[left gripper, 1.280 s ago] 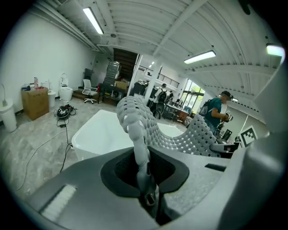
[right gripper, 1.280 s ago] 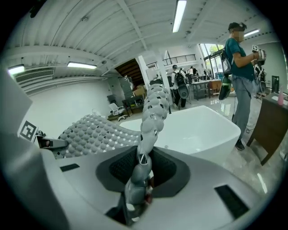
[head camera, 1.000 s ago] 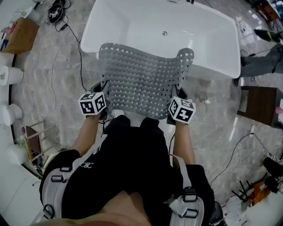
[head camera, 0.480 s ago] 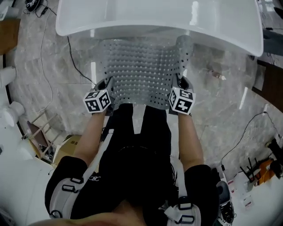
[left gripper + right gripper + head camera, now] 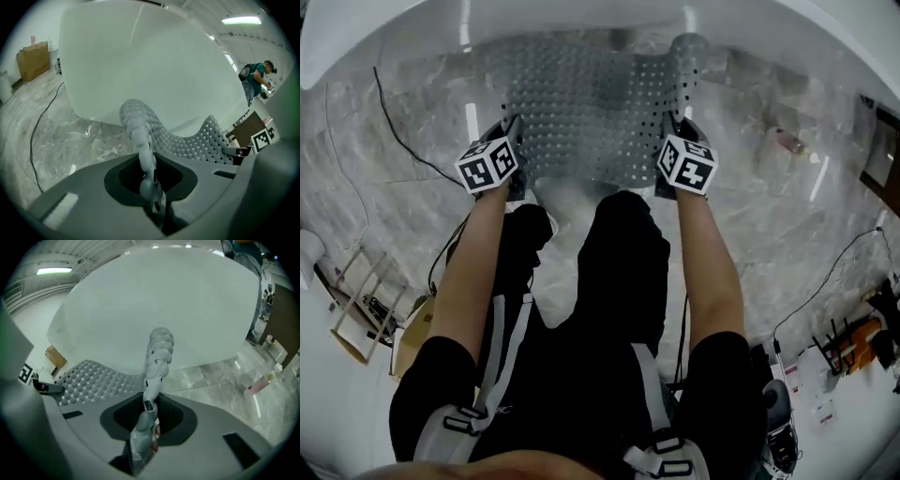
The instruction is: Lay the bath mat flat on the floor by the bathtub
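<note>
Your left gripper (image 5: 151, 187) is pinching the near left edge of the bath mat (image 5: 591, 112), and your right gripper (image 5: 144, 427) is clamped on its near right edge. The mat is grey, rubbery and limp, studded with rounded bumps and punched with rows of small holes. It stretches ahead of both grippers, dipping between them, and its far right corner curls upward. Just beyond it rises the smooth white wall of the bathtub (image 5: 581, 19). Glossy, veined marble floor (image 5: 384, 187) lies beneath.
</note>
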### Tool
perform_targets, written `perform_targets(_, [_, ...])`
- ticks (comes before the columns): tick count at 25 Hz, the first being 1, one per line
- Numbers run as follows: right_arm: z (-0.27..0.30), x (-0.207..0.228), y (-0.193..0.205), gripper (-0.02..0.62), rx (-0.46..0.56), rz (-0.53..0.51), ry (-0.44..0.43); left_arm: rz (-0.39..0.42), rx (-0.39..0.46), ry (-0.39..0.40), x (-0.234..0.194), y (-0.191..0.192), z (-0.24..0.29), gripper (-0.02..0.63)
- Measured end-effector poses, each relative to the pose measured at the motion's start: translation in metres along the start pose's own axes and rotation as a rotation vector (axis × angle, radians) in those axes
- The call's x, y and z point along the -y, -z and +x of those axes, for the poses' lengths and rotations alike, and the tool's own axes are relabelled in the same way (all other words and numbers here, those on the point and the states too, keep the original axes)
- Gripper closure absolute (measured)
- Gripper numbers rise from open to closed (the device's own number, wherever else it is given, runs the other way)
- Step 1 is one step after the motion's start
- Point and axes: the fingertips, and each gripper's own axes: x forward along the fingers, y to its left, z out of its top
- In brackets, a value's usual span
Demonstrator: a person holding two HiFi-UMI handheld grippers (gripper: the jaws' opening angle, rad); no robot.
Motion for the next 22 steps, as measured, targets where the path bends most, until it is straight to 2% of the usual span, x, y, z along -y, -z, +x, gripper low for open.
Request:
perform_targets(4, [0.083,0.039,0.022,0.508,-0.006,0.017,0.003,0.000,-0.013,-0.004,-0.023,0.024,0.085,0.551])
perform_targets(8, [0.149,0.065,0.046,0.496,-0.046,0.014,-0.009,0.055,-0.018,-0.005,-0.046,0.038,0.144,0.530])
perform_targets(11, [0.180,0.094,0.066,0.476,-0.100,0.063,0.014,0.105,-0.048,-0.006,-0.058,0.048,0.175,0.518])
perform_targets(13, [0.190,0.109,0.076,0.465,-0.131,0.105,0.046,0.119,-0.088,-0.016,-0.067,0.055,0.188,0.515])
perform_targets(16, [0.194,0.122,0.087,0.447,-0.184,0.152,0.079,0.082,-0.178,-0.008,-0.079,0.074,0.202,0.507])
perform_targets(17, [0.193,0.128,0.089,0.434,-0.202,0.150,0.105,0.073,-0.212,-0.007,-0.083,0.081,0.205,0.492])
perform_targets(19, [0.184,0.138,0.091,0.427,-0.229,0.112,0.177,0.098,-0.267,-0.037,-0.094,0.089,0.201,0.421])
perform_targets(21, [0.168,0.138,0.089,0.393,-0.238,0.068,0.222,0.145,-0.284,-0.086,-0.107,0.087,0.186,0.367])
perform_targets(22, [0.158,0.134,0.086,0.382,-0.237,0.055,0.230,0.161,-0.282,-0.108,-0.111,0.083,0.174,0.367])
